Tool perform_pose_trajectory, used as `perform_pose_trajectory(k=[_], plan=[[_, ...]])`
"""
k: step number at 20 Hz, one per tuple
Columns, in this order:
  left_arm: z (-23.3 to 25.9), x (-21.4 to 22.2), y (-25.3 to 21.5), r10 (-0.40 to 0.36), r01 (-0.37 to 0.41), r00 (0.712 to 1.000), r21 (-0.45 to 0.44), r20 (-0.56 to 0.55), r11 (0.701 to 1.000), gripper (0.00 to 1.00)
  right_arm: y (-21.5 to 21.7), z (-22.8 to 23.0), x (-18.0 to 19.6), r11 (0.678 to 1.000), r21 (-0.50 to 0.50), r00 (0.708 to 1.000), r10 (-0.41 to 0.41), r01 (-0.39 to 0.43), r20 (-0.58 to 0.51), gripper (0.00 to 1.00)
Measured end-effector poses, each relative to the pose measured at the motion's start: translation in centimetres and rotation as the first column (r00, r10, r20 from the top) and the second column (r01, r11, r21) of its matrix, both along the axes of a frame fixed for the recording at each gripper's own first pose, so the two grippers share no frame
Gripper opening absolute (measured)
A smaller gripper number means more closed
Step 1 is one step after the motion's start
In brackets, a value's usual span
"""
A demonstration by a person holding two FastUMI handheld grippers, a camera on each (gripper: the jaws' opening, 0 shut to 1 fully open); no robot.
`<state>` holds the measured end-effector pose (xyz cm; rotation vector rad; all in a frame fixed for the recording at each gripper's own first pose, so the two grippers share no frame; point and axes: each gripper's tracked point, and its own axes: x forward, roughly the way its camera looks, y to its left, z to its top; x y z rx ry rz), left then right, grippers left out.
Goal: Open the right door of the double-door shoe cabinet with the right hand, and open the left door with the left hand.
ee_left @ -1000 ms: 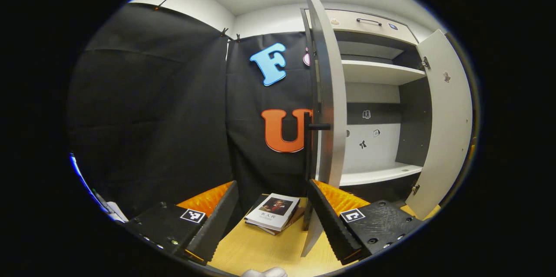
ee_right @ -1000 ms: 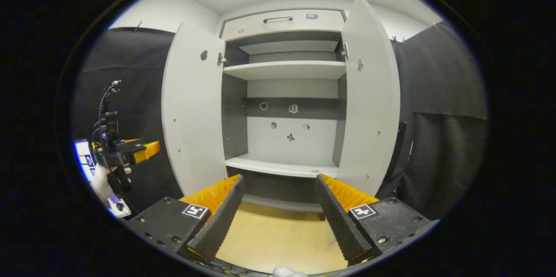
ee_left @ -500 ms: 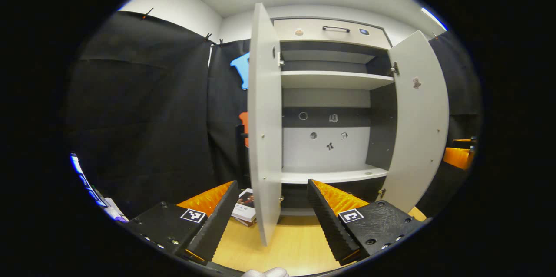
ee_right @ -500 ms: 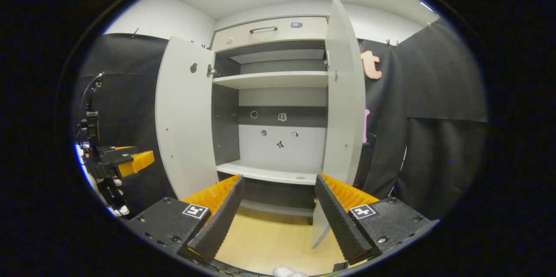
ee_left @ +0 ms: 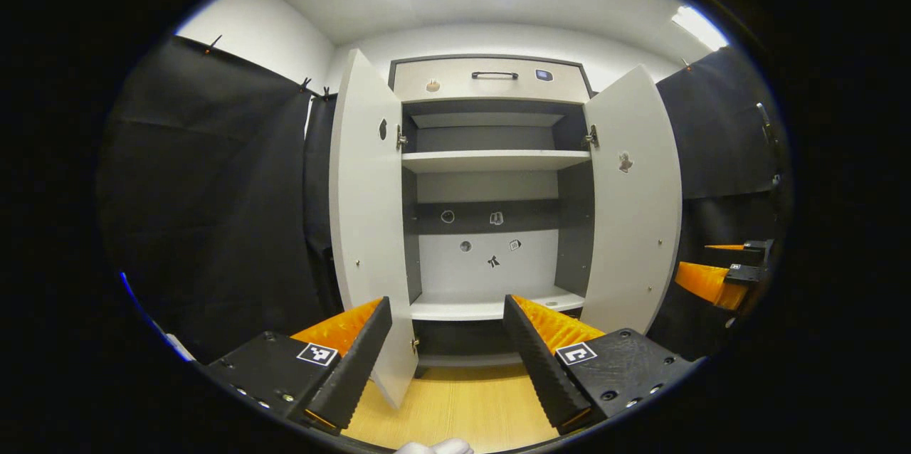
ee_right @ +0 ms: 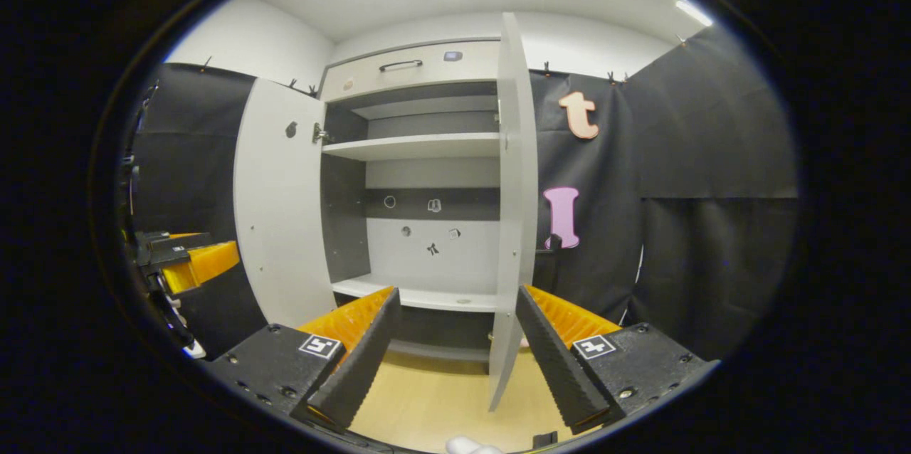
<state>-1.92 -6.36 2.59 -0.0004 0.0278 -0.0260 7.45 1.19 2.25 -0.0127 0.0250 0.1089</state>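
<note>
With doors (ee_left: 366, 226) open, fingers (ee_left: 352, 361) spread

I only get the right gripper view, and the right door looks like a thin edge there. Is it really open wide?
Observer: Yes. In the left gripper view the right door shows its whole inner face, swung out from the cabinet.
Operator: Is my gripper touching it?
Observer: No. The right gripper sits beside the door's outer edge, apart from it and open.
Operator: And the other gripper?
Observer: The left gripper is open and grips nothing.
</note>
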Motion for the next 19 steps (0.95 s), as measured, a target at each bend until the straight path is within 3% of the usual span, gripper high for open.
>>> perform_pose_trajectory(k=[6, 19], plan=[[0.4, -0.4, -0.4, 0.014, -0.014, 1.0, 0.035, 0.007, 0.999, 0.96, -0.8, 0.1, -0.4, 0.999, -0.005, 0.999, -0.033, 0.033, 0.005, 1.0], [-0.9, 0.3, -1.2, -0.012, 0.012, 1.0, 0.021, -0.016, 1.0, 0.96, -2.0, -0.2, -1.0, 0.997, 0.0, 0.997, -0.078, 0.078, 0.001, 1.0]])
